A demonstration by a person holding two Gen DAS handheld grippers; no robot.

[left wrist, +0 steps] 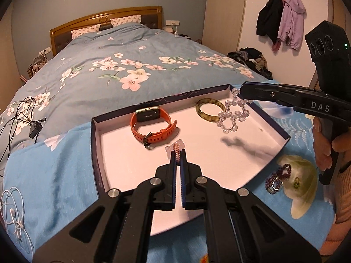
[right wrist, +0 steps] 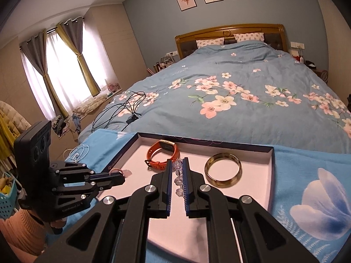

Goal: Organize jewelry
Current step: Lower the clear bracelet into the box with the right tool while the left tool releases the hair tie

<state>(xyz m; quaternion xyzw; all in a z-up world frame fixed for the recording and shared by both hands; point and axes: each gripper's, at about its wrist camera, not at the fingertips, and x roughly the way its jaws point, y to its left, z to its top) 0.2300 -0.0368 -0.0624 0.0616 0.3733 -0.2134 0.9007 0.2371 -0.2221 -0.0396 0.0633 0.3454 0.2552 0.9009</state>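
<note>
A shallow box tray with a white floor lies on a blue cloth. An orange smartwatch and an amber bangle rest in its far half. My left gripper is shut on a pink braided bracelet with a clear charm, just above the tray's middle. My right gripper is shut on a clear bead bracelet that dangles over the tray's right side. In the right wrist view the beads hang between my right gripper, with the watch and bangle beyond.
A pale green shell dish with a dark red bead bracelet and a ring sits right of the tray. Black cables and white earphones lie to the left. The flowered duvet stretches behind.
</note>
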